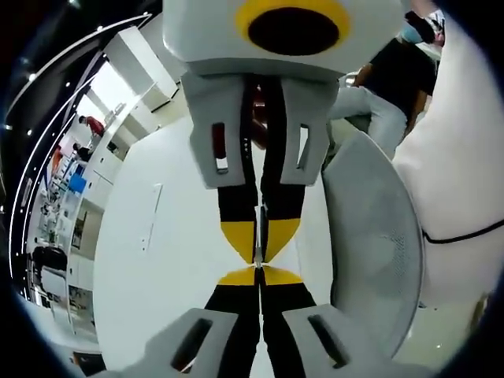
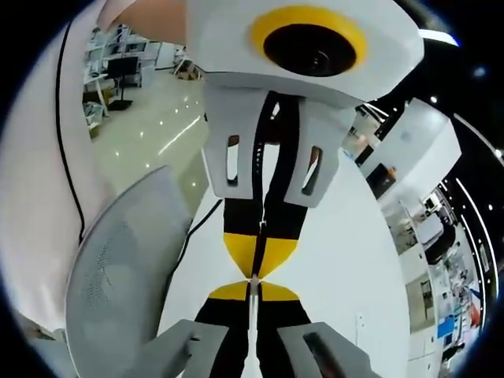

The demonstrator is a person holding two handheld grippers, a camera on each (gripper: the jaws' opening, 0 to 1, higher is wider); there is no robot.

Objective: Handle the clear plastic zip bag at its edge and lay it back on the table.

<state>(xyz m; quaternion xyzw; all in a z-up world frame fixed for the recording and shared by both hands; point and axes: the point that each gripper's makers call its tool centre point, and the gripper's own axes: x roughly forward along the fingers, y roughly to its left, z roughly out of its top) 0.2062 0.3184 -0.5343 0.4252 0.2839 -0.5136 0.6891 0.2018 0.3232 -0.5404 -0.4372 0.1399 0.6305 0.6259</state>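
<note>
My two grippers meet tip to tip above the white table (image 1: 157, 260). In the left gripper view my left gripper (image 1: 258, 276) rises from the bottom with its yellow-tipped jaws pressed together, and the right gripper (image 1: 258, 240) hangs down from the top, also shut. A thin pale sliver, the clear zip bag (image 1: 258, 228) seen edge-on, runs between both pairs of jaws. In the right gripper view my right gripper (image 2: 254, 290) meets the left gripper (image 2: 257, 252) the same way, with the bag's edge (image 2: 253, 303) as a faint line between the jaws. The bag's sheet is too thin to make out further.
A grey mesh chair back (image 1: 378, 252) (image 2: 118, 268) stands close beside the grippers. A person's white garment (image 1: 465, 157) with a black cord (image 2: 67, 118) borders it. Another person in a black top (image 1: 402, 71) sits farther off. Desks and shelves (image 2: 441, 260) line the room.
</note>
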